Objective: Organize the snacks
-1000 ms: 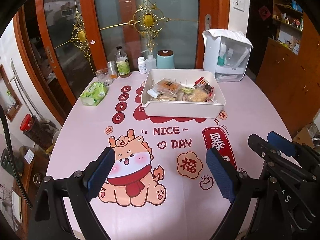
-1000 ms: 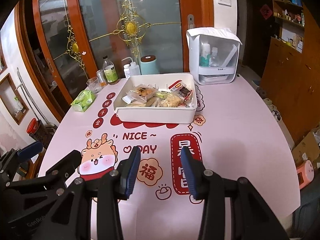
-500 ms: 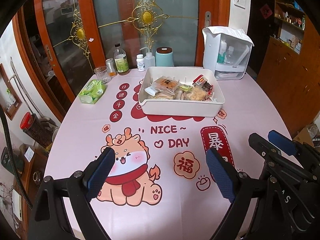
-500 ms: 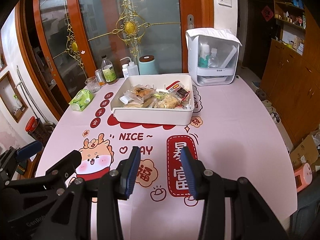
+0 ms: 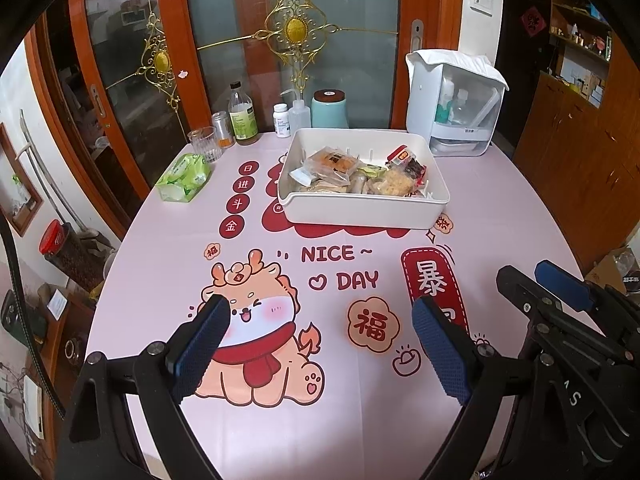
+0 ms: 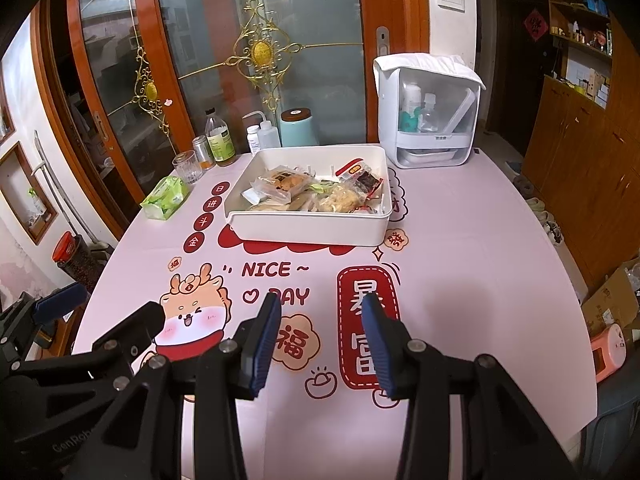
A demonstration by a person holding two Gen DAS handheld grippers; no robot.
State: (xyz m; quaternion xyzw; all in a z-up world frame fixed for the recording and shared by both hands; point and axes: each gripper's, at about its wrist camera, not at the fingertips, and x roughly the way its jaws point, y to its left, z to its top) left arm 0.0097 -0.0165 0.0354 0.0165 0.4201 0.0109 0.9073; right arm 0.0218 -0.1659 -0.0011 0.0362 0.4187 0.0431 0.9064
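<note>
My left tool [image 5: 320, 344] gapes wide, my right tool [image 6: 320, 340] stands narrower, both empty above the desk [image 5: 500, 208]. Snacks [image 5: 360, 176] sit heaped in the tray [image 5: 360, 210] at 12 o'clock; lower packets hidden, labels unreadable.

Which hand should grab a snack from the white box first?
Probably the left. Both grippers hang empty, equally short of the white box, but the left gripper has its fingers spread wide for a packet, while the right gripper is narrower.

wrapped snacks [image 5: 360, 176] piled, white bin [image 5: 360, 212]
</note>
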